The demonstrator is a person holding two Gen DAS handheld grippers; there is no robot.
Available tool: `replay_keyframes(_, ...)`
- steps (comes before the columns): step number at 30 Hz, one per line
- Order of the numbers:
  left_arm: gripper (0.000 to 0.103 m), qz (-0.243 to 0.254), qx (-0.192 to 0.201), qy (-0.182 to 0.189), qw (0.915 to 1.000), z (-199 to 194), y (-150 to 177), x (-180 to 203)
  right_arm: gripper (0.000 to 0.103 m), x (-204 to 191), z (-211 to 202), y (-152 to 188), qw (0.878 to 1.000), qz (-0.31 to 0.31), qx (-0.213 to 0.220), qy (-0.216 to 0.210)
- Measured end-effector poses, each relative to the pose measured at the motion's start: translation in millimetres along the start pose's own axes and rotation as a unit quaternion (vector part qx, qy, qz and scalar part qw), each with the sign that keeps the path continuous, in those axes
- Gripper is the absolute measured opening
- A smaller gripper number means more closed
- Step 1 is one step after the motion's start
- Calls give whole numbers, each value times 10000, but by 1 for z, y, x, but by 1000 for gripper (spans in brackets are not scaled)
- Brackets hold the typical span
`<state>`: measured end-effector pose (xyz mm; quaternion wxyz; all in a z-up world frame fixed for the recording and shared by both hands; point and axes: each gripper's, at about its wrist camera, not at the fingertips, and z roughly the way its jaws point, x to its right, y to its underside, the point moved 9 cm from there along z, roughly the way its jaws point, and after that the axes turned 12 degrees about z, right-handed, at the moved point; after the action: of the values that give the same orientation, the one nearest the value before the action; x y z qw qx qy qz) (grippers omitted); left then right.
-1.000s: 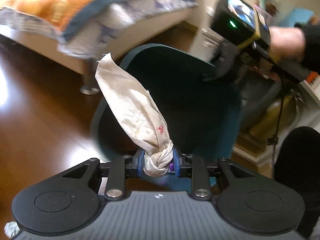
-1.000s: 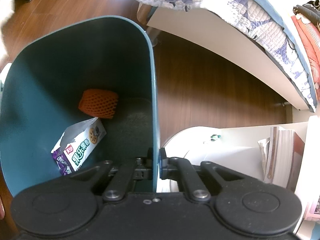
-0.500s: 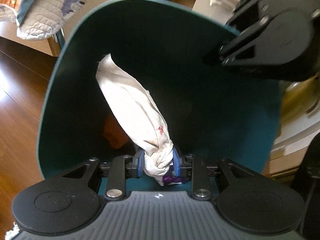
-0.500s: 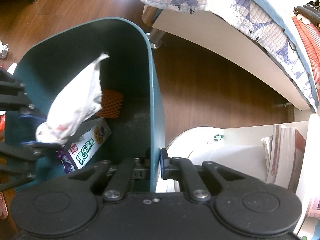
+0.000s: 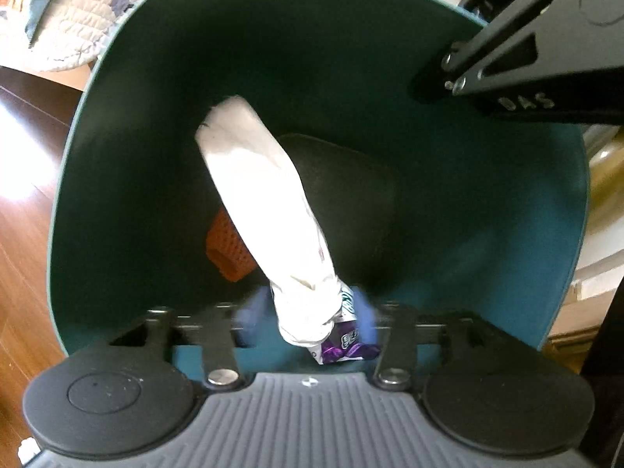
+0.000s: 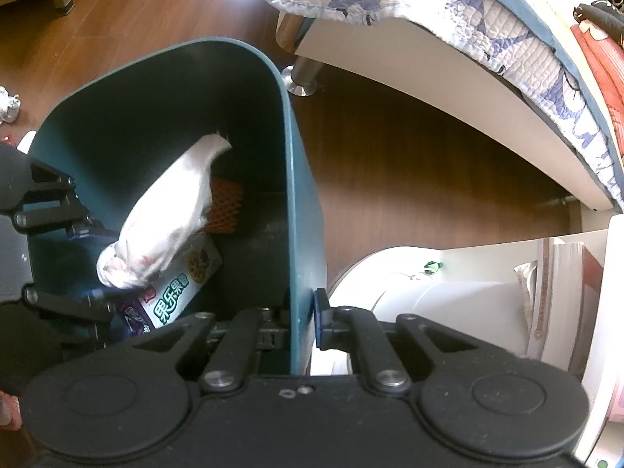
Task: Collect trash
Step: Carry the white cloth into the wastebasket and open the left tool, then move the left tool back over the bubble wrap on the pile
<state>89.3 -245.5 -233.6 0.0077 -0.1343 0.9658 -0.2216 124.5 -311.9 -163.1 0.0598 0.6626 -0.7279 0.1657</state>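
Note:
A dark teal trash bin (image 5: 487, 210) fills the left wrist view and shows in the right wrist view (image 6: 300, 202). My left gripper (image 5: 306, 318) is over the bin's mouth with its jaws open. A crumpled white tissue (image 5: 269, 210) is loose between them and drops into the bin; it also shows in the right wrist view (image 6: 167, 222). My right gripper (image 6: 302, 316) is shut on the bin's rim. An orange foam net (image 6: 226, 208) and a purple snack box (image 6: 179, 292) lie at the bottom.
A bed with a quilt (image 6: 448, 4) stands on metal legs (image 6: 296, 74) over the wooden floor (image 6: 409, 179). A white shelf with books (image 6: 553, 288) is at the right. A crumpled scrap (image 6: 7, 103) lies on the floor at the left.
My left gripper has moved over the bin's mouth and opened its jaws. The white tissue has come free and slides down into the bin. My right gripper still holds the rim.

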Motion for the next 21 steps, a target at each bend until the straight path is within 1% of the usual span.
replay_keyframes(1,65,-26,61,-38,10000,-4,-1,0,9,0,0,0,10000,-32,1,-23)
replay_keyframes(5,65,-146,123,-152,9997,-19,1,0,10,0,-1,0,9998,-137,7,-139)
replay_keyframes(9,65,-336,179,-306,9988,-41,9,-2,11,-2,-2,2,9992,-325,-1,-221)
replay_keyframes(12,65,-392,297,-555,9972,-60,12,-9,12,-6,-4,5,9982,-510,-8,-314)
replay_keyframes(14,65,-530,364,-636,9959,-75,19,-15,13,-9,-5,6,9974,-639,0,-339)
replay_keyframes(18,65,-979,425,-806,9910,-102,42,-29,14,-13,-6,7,9959,-810,6,-391)
replay_keyframes(20,65,-1162,455,-971,9874,-115,56,-40,14,-15,-6,8,9953,-889,-1,-391)
replay_keyframes(21,65,-1215,451,-1052,9860,-119,57,-42,14,-15,-5,8,9950,-918,-8,-391)
